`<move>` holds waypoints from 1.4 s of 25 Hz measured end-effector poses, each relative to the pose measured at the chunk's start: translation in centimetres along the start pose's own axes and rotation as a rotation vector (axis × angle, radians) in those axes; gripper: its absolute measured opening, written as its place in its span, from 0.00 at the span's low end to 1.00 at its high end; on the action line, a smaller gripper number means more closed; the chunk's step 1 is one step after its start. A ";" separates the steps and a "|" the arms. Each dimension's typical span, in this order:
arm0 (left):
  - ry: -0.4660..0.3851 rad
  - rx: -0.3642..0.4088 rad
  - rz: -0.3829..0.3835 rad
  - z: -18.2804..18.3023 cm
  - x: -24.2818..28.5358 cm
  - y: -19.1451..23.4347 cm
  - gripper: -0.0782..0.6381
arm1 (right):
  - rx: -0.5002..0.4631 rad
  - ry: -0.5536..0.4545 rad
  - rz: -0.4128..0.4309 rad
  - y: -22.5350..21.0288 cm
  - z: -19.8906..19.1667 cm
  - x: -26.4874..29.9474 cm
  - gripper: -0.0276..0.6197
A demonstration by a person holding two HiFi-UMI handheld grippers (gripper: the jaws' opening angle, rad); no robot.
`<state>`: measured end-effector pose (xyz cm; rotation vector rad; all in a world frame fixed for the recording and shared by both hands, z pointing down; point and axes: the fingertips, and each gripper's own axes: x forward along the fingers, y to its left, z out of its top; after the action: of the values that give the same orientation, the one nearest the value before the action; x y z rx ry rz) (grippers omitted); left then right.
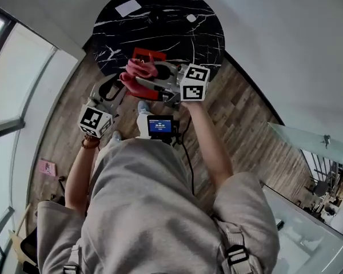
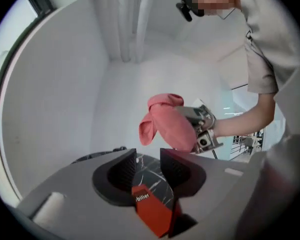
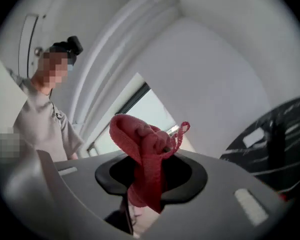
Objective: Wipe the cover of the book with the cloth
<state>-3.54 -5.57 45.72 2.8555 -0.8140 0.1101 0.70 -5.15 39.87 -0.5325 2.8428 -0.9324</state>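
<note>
A red book sits between the jaws of my left gripper, which presses on it from both sides, just above the black marble table. In the head view the left gripper reaches in from the left to the book at the table's near edge. My right gripper comes from the right, shut on a bunched pink cloth held over the book. The cloth hides the right gripper's fingertips. From the left gripper view the cloth hangs above and beyond the book.
The round black marble table carries a white paper slip and a small white piece at its far side. Wooden floor surrounds it, with white walls behind. A pink item lies on the floor at left.
</note>
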 end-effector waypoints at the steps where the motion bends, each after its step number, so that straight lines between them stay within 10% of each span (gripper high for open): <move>1: -0.052 0.018 -0.004 2.4 -0.6 -0.3 0.27 | -0.090 -0.076 -0.088 1.0 1.6 -0.5 0.28; 9: -0.246 0.145 -0.046 9.6 -9.7 -5.1 0.15 | -0.489 -0.312 -0.600 10.9 0.9 -2.8 0.28; 16: -0.129 0.258 0.044 4.8 -15.1 -6.9 0.12 | -0.555 -0.327 -0.982 15.9 -8.2 -3.6 0.27; 35: -0.158 0.284 0.028 2.1 -21.1 -9.3 0.11 | -0.613 -0.157 -1.002 20.5 -16.3 1.3 0.25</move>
<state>-16.49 12.78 39.84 3.1519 -0.9365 0.0033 -9.92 18.80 40.99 -2.0711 2.5805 0.0148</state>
